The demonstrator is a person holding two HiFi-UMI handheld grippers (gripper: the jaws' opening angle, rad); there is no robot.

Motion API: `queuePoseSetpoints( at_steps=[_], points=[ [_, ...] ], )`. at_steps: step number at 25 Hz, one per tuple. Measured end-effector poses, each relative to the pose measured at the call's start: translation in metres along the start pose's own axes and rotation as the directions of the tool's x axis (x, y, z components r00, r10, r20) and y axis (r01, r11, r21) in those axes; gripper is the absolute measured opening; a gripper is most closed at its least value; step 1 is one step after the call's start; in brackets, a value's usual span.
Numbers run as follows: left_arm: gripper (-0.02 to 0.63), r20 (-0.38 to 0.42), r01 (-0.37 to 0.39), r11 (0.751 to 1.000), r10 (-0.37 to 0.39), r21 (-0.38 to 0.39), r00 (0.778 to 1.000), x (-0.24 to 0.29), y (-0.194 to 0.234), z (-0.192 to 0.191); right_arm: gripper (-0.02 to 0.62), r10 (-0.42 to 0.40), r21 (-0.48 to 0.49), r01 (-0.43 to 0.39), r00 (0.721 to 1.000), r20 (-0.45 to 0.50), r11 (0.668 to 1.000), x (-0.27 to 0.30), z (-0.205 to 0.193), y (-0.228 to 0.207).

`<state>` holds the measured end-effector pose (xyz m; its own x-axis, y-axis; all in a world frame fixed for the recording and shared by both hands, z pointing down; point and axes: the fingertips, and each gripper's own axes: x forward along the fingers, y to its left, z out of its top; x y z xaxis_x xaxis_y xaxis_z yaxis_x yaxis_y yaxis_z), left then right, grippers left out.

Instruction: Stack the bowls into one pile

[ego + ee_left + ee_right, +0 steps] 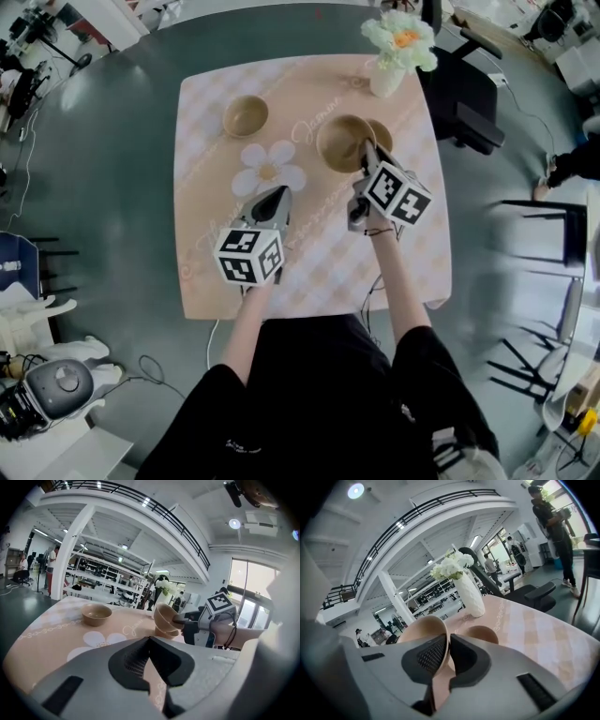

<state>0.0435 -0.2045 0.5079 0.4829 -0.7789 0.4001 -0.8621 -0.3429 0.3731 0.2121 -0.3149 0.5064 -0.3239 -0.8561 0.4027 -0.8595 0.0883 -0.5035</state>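
Three tan bowls are on or over the peach checked tablecloth (412,253). One bowl (246,115) (97,613) stands alone at the far left. My right gripper (366,152) (445,639) is shut on the rim of a second bowl (343,142) (423,631) (164,616), which hangs tilted in the air. Just under and behind it, a third bowl (382,133) (483,633) (169,631) sits on the cloth. My left gripper (275,195) (149,638) is shut and holds nothing. It hovers over the cloth near the white flower print (269,169).
A white vase of flowers (390,58) (468,595) stands at the far right corner, just beyond the bowls. A black office chair (466,94) is at the table's right. Cables and equipment lie on the floor at the left.
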Motion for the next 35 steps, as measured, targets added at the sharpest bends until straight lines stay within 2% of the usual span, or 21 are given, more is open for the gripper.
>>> queuePoseSetpoints(
  at_steps=[9,24,29,33,35],
  points=[
    [-0.003,-0.013,0.023,1.0,-0.023,0.012,1.0,0.032,-0.018,0.004,0.012,-0.086,-0.05,0.086,0.996,-0.016,0.995,0.013,0.02,-0.04],
    [-0.003,-0.06,0.021,1.0,-0.021,0.0,0.998,0.053,-0.021,-0.008,0.014,-0.185,-0.146,0.166,0.974,-0.13,0.975,0.024,0.009,-0.073],
    [-0.003,-0.072,0.018,1.0,-0.018,-0.007,0.997,0.056,-0.019,-0.011,0.015,-0.218,-0.236,0.182,0.966,-0.137,0.955,0.029,0.009,-0.078],
    [-0.003,-0.072,0.007,1.0,-0.007,-0.004,0.997,0.056,-0.016,-0.012,0.02,-0.223,-0.35,0.173,0.968,-0.111,0.921,0.031,0.013,-0.074],
    [-0.003,-0.07,0.005,1.0,-0.005,-0.005,0.998,0.056,-0.016,-0.011,0.047,-0.226,-0.382,0.173,0.969,-0.099,0.908,0.031,0.013,-0.074]
  ],
)
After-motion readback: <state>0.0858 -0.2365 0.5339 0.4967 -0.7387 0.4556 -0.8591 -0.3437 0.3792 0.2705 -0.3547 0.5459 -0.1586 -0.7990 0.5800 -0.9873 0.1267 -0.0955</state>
